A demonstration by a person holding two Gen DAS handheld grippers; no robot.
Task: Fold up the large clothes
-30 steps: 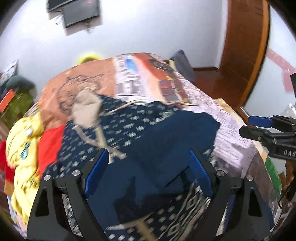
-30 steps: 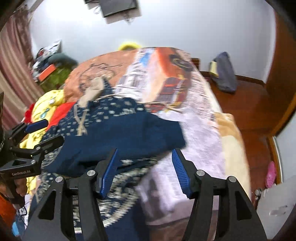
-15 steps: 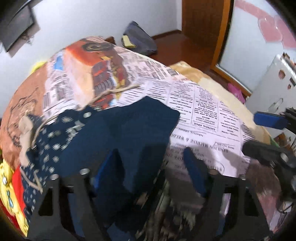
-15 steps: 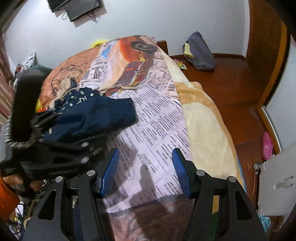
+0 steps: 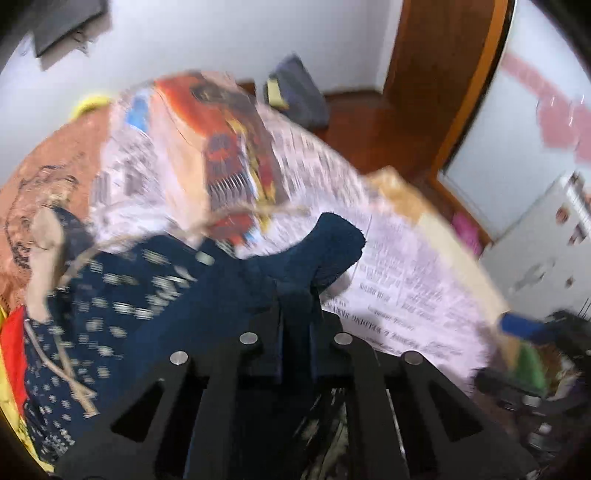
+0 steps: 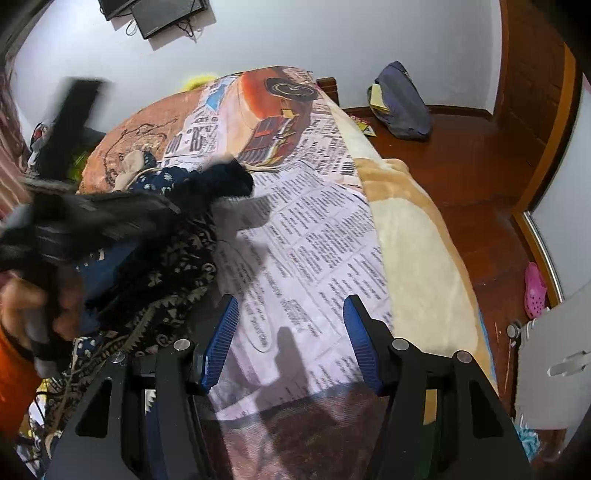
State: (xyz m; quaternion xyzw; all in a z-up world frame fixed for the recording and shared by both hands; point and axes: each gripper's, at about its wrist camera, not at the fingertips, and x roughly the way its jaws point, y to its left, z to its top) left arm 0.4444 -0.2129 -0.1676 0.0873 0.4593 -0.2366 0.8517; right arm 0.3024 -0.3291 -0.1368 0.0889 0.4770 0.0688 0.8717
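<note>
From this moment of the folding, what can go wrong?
1. The left gripper is closing on only a small bunched fold of the navy garment; it may slip out.
2. The garment's beige cord lies loose across the bedspread and may snag.
3. The right gripper is open, leaving the other side unsupported.

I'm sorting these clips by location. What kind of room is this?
Most likely a home bedroom: a bed with a newspaper-print bedspread and a beige blanket, a wall-mounted screen, and a bag lying on the wooden floor.

navy patterned garment (image 5: 122, 295) | crumpled on bed | plain fold raised, pinched
</note>
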